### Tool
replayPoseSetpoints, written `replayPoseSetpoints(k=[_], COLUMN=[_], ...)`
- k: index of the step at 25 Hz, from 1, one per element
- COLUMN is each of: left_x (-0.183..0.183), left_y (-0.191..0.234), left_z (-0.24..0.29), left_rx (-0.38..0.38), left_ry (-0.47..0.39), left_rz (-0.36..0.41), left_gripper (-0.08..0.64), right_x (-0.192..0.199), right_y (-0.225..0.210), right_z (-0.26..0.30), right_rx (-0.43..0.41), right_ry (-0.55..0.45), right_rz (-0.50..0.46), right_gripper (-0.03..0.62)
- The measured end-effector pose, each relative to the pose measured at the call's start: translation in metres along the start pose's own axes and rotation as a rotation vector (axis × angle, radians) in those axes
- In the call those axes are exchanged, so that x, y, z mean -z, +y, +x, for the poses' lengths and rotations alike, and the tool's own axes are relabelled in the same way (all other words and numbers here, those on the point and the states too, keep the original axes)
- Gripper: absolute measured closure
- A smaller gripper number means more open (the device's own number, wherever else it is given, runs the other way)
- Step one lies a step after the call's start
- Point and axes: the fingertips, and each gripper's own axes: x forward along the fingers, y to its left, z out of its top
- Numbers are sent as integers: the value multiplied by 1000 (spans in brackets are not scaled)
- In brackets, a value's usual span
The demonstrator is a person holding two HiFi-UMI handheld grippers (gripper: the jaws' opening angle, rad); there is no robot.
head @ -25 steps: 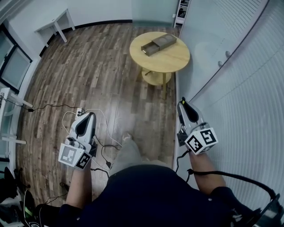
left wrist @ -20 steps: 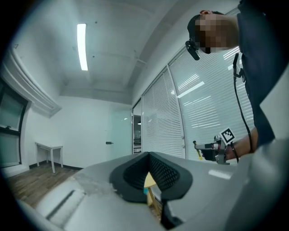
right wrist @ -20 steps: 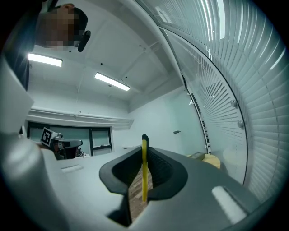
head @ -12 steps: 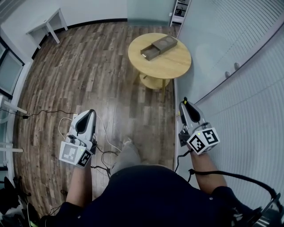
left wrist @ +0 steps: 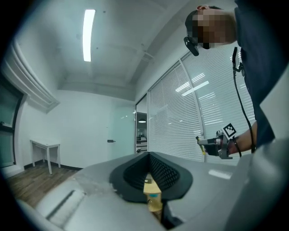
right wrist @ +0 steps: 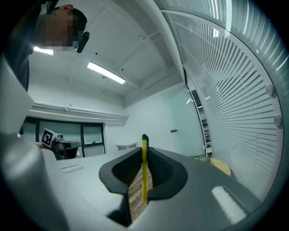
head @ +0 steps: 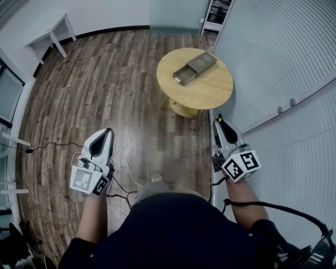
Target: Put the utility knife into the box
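In the head view a brown box [head: 195, 68] with its drawer pulled open lies on a round wooden table [head: 210, 92] ahead of me. My right gripper [head: 218, 122] is held well short of the table, near the glass wall. It is shut on a thin yellow utility knife [right wrist: 144, 164], whose black tip pokes out above the jaws in the right gripper view. My left gripper [head: 108, 131] hangs over the wooden floor at the left, jaws shut with nothing in them [left wrist: 149, 155]. The right gripper [left wrist: 213, 144] with its yellow knife also shows in the left gripper view.
A wall of white blinds [head: 283, 63] runs close along my right side. Loose cables [head: 123, 181] lie on the floor by my feet. A small white table [head: 52, 34] stands at the far left wall, and a shelf unit [head: 216, 13] is behind the round table.
The person has stepped forward: the round table sits a little lower and further right in the head view, and the floor cables have slid back under me. Both grippers keep their pose.
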Motion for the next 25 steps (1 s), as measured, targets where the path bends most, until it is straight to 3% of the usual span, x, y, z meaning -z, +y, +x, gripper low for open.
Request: replayPoseSetpoints(k=[5,13,25], left_x=[3,12,8], left_y=[39,74,134], left_z=[26,59,97], left_rx=[32,20,-72], left_ry=[4,0,7], left_rz=[17,-2,-4], left_gripper=[558,558,558], right_x=[-2,6,5], right_y=[-2,-17,-46], right_z=[34,62,163], right_rx=[36,66,-8], right_ry=[-18,6,15], right_rz=[0,21,8], right_gripper=[541,541,541])
